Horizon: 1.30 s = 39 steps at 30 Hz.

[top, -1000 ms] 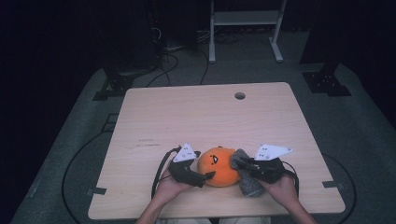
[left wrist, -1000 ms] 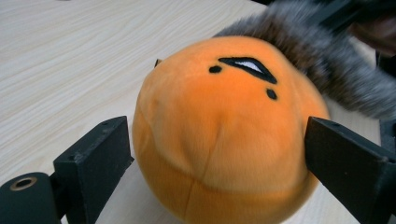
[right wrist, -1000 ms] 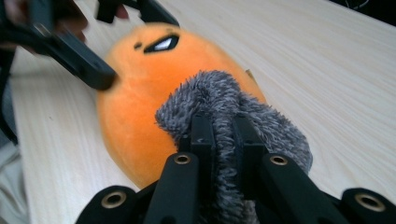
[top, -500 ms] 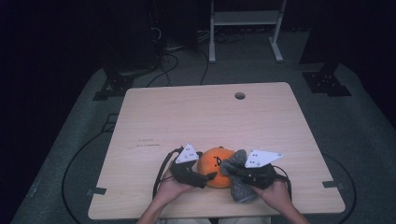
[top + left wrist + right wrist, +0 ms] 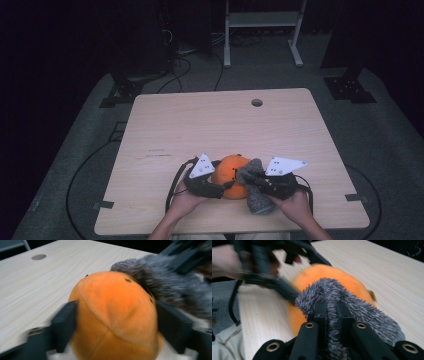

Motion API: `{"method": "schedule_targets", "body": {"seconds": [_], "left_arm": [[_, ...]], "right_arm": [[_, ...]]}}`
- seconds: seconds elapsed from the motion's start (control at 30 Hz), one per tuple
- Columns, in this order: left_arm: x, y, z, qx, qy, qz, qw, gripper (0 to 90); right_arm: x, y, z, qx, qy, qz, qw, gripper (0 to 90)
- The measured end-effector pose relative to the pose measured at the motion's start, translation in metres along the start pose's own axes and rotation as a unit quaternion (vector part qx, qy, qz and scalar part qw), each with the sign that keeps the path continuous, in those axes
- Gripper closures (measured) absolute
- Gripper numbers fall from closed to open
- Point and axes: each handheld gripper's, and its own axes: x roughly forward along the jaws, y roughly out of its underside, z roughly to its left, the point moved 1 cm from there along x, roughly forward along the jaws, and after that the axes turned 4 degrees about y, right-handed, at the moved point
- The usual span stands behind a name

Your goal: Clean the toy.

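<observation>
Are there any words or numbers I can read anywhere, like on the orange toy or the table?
No readable words or numbers.
Orange plush toy: small dark marks, no letters.
Table: a faint dark smudge near its left side, too small to read.
Grey three-cornered plates on the left gripper and right gripper: dots, no text.
Grey fuzzy cloth: no label showing.

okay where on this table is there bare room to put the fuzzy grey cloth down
The whole far half of the table is bare, from the orange plush up to the round hole; the left and right edges are free too. It is crowded only at the near edge, where both tongs, the plush and the grey cloth bunch together.
</observation>
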Motion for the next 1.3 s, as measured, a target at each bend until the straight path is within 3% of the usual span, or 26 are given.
{"method": "schedule_targets", "body": {"seconds": [0.03,0.07,0.1,0.2,0.23,0.3,0.43,0.47,0.5,0.53,0.57,0.6,0.63,0.67,0.7,0.8,0.83,0.87,0.93,1.0,1.03,1.1,1.13,1.17,1.2,1.3], "left_arm": [[-0.001,0.000,-0.003,0.024,-0.001,0.005,0.9997,31.3],[-0.001,0.000,-0.003,0.024,-0.001,0.005,0.9997,34.2],[-0.002,0.000,-0.010,0.066,-0.004,0.011,0.9978,36.5],[-0.002,0.000,-0.012,0.077,-0.006,0.016,0.9969,38.3],[-0.002,0.000,-0.013,0.076,-0.005,0.015,0.9970,38.3],[-0.002,0.000,-0.013,0.084,-0.003,0.014,0.9964,38.2],[0.000,-0.002,-0.019,0.111,0.001,0.019,0.9936,37.6],[0.000,-0.002,-0.019,0.111,0.001,0.019,0.9936,34.8],[-0.001,-0.003,-0.018,0.099,0.002,0.018,0.9950,26.2],[-0.001,-0.003,-0.016,0.083,0.004,0.017,0.9964,26.2],[-0.001,-0.004,-0.011,0.045,0.013,0.007,0.9989,19.3],[-0.001,-0.004,-0.007,0.011,0.025,-0.002,0.9996,12.4],[0.000,-0.003,-0.005,-0.010,0.030,-0.005,0.9995,12.4],[-0.001,-0.002,-0.003,-0.017,0.029,0.000,0.9995,20.6],[-0.002,0.000,-0.005,0.013,0.020,0.007,0.9997,25.6],[-0.004,0.002,-0.006,0.030,0.016,0.012,0.9993,34.7],[-0.004,0.002,-0.008,0.048,0.013,0.017,0.9986,36.3],[-0.005,0.003,-0.008,0.053,0.014,0.016,0.9984,37.0],[-0.005,0.002,-0.007,0.043,0.021,0.010,0.9988,35.3],[-0.005,-0.001,-0.003,0.007,0.024,0.002,0.9997,20.7],[-0.005,-0.001,-0.003,0.007,0.024,0.002,0.9997,14.7],[-0.004,-0.001,0.003,-0.030,0.034,0.000,0.9990,15.9],[-0.004,-0.001,0.003,-0.030,0.034,0.000,0.9990,23.2],[-0.004,0.002,0.000,0.000,0.023,0.006,0.9997,28.4],[-0.004,0.002,0.000,0.000,0.023,0.006,0.9997,31.9],[-0.006,0.003,-0.004,0.023,0.026,0.009,0.9994,35.6]], "right_arm": [[0.000,-0.002,0.004,-0.007,-0.001,-0.002,1.0000,80.9],[0.001,-0.003,0.007,-0.016,-0.001,-0.001,0.9999,80.9],[0.002,-0.002,0.008,-0.021,-0.001,0.002,0.9998,80.9],[0.002,0.001,0.003,-0.014,-0.002,0.007,0.9999,81.0],[0.000,0.005,-0.007,0.002,0.018,0.014,0.9997,81.0],[-0.004,0.008,-0.016,0.019,0.032,0.018,0.9992,81.0],[-0.008,0.000,-0.009,0.012,0.010,-0.018,0.9997,81.0],[-0.008,0.000,-0.009,0.012,0.010,-0.018,0.9997,81.0],[-0.002,0.000,-0.002,-0.001,0.011,-0.006,0.9999,81.1],[-0.002,0.000,-0.002,-0.001,0.011,-0.006,0.9999,81.1],[0.000,0.002,-0.002,0.004,0.005,-0.006,1.0000,81.1],[0.001,0.003,0.001,0.006,-0.010,-0.005,0.9999,81.1],[0.001,0.003,0.001,0.006,-0.010,-0.005,0.9999,81.1],[0.002,0.003,0.008,-0.008,-0.016,-0.002,0.9998,81.1],[0.002,0.003,0.010,-0.020,-0.008,0.002,0.9998,81.1],[0.001,0.004,0.006,-0.014,-0.002,0.008,0.9999,81.1],[-0.001,0.009,-0.005,0.012,0.007,0.014,0.9998,81.1],[-0.003,0.010,-0.009,0.020,0.010,0.015,0.9996,81.1],[-0.005,0.014,-0.014,0.031,0.008,0.020,0.9993,81.1],[-0.006,0.015,-0.012,0.032,-0.001,0.018,0.9993,81.1],[-0.006,0.015,-0.012,0.032,-0.001,0.018,0.9993,81.1],[-0.005,0.012,-0.002,0.019,-0.020,0.013,0.9995,81.0],[-0.004,0.011,0.001,0.013,-0.020,0.012,0.9996,81.0],[-0.004,0.009,0.003,0.007,-0.015,0.013,0.9998,80.9],[-0.004,0.009,0.003,0.007,-0.015,0.013,0.9998,80.9],[-0.004,0.014,-0.011,0.026,0.000,0.022,0.9994,80.9]]}}
